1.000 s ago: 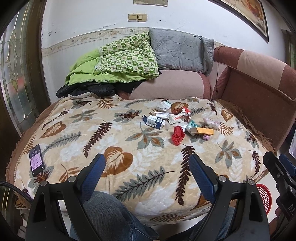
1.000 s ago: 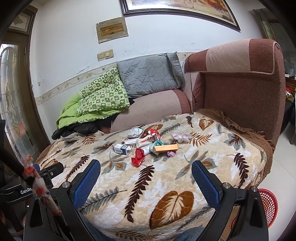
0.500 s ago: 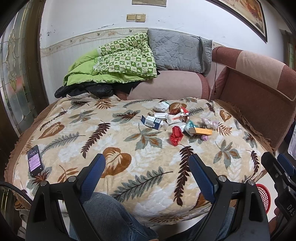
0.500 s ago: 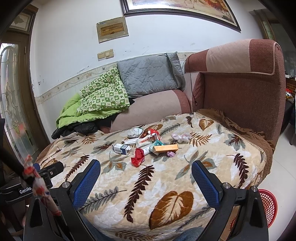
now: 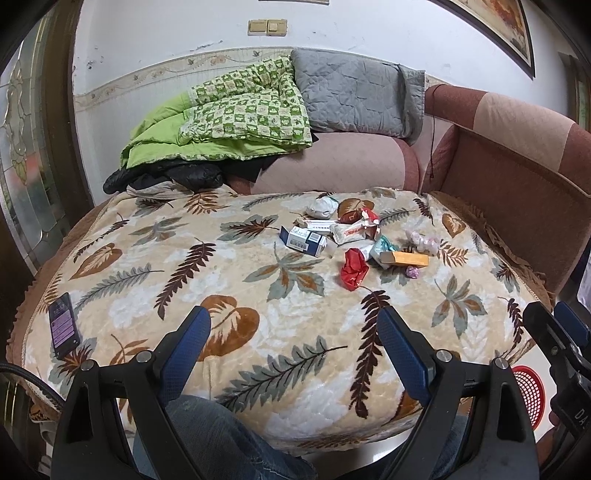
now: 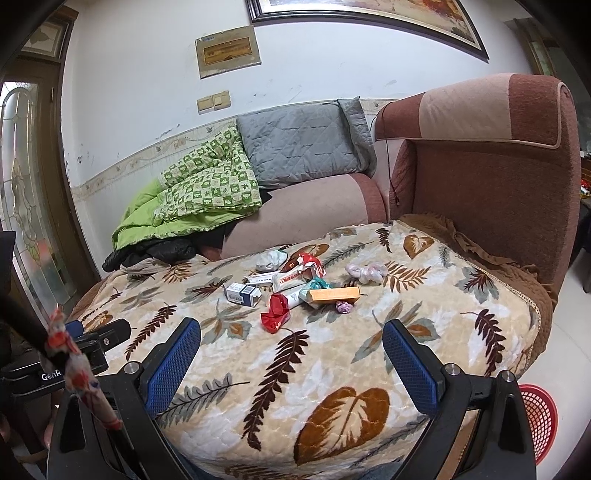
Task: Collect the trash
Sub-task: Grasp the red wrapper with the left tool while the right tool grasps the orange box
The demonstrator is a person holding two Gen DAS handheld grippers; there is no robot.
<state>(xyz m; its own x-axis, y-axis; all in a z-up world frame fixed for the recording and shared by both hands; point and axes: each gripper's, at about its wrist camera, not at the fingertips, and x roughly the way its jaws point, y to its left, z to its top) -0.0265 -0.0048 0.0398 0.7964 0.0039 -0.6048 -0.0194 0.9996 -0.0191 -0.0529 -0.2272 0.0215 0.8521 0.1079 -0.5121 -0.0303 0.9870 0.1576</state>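
Your trash pile [image 5: 354, 243] sits toward the far right of the leaf-print blanket [image 5: 229, 288], red wrapper [image 6: 275, 314] nearest you. Both the left tool [image 5: 293, 345] and right tool [image 6: 291, 356] gape wide, empty, well short of it. The red basket [image 6: 537, 413] stands on the floor.

You're in a home living room: a sofa [image 6: 480, 177] under a leaf-print blanket [image 5: 221, 280], a quilt [image 5: 236, 114], a pillow [image 5: 351, 96], a framed picture [image 6: 369, 18] on the wall.
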